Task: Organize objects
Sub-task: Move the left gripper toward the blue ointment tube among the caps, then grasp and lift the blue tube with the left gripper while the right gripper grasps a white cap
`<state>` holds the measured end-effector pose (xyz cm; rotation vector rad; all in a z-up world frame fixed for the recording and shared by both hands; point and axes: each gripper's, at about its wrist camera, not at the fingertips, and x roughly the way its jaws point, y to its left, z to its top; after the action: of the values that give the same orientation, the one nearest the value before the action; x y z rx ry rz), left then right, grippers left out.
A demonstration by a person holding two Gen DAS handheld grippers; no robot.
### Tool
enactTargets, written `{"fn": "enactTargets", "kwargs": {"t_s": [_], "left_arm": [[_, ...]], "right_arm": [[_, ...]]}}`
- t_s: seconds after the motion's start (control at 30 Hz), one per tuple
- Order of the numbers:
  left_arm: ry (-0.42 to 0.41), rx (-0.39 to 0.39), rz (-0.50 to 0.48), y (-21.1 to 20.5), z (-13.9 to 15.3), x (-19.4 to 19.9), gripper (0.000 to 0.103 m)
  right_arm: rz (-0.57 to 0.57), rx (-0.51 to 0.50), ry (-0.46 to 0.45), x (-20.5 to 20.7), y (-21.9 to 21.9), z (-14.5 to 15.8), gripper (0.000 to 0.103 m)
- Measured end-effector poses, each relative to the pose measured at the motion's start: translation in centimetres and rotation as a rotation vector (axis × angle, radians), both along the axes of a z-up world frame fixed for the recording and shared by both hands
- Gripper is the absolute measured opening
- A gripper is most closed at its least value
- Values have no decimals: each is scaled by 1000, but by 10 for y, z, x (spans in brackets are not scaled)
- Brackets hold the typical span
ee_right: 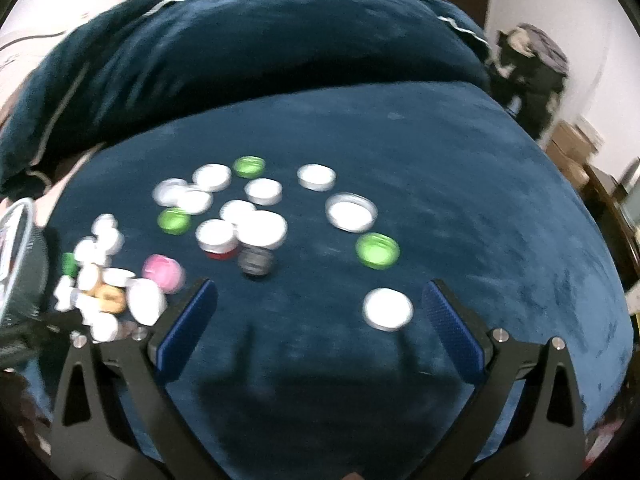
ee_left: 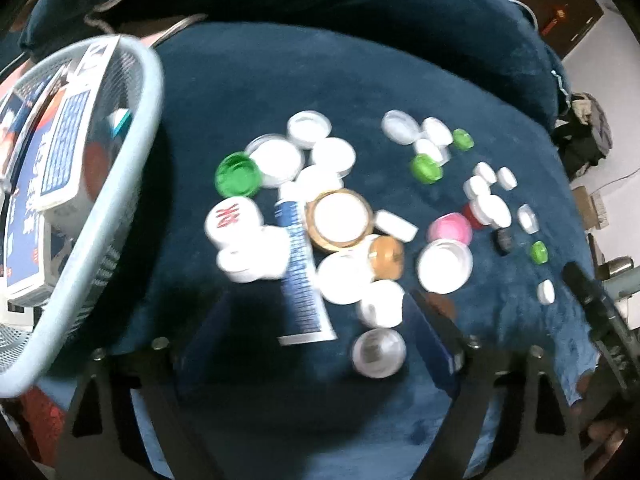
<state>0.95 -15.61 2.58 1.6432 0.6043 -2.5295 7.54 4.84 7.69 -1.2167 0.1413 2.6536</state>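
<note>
Beside basket (ee_left: 120,184) rim, scattered caps (ee_left: 340,220), bare cushion (ee_right: 460,152) (rightward), right hand-held gripper (ee_right: 320,316) agape

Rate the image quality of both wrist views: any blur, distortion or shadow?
Left wrist view: motion blur smears the basket and caps; a dark shadow lies before the left hand-held gripper. Right wrist view: caps blurred too; the right hand-held gripper shadows the blue cushion. Both bend at fisheye edges.
</note>
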Motion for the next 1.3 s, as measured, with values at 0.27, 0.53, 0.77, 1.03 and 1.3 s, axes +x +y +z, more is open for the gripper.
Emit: {"fn": "enactTargets", "kwargs": {"t_s": [0.27, 0.53, 0.77, 1.03, 1.3], "left_arm": [[-37, -14, -45, -1, -9, -2, 26], [-40, 12, -52, 0, -15, -19, 25], [-57, 91, -76, 1, -7, 5, 19], [-55, 23, -94, 9, 2, 9, 20], [-113, -51, -148, 18, -14, -8, 19]], "right_arm": [[85, -1, 15, -16, -35, 13, 103], [54, -10, -4, -18, -30, 8, 103], [35, -23, -17, -17, -25, 6, 103], [-41, -51, -42, -11, -1, -4, 103], [-114, -80, -52, -2, 31, -10, 103]]}}
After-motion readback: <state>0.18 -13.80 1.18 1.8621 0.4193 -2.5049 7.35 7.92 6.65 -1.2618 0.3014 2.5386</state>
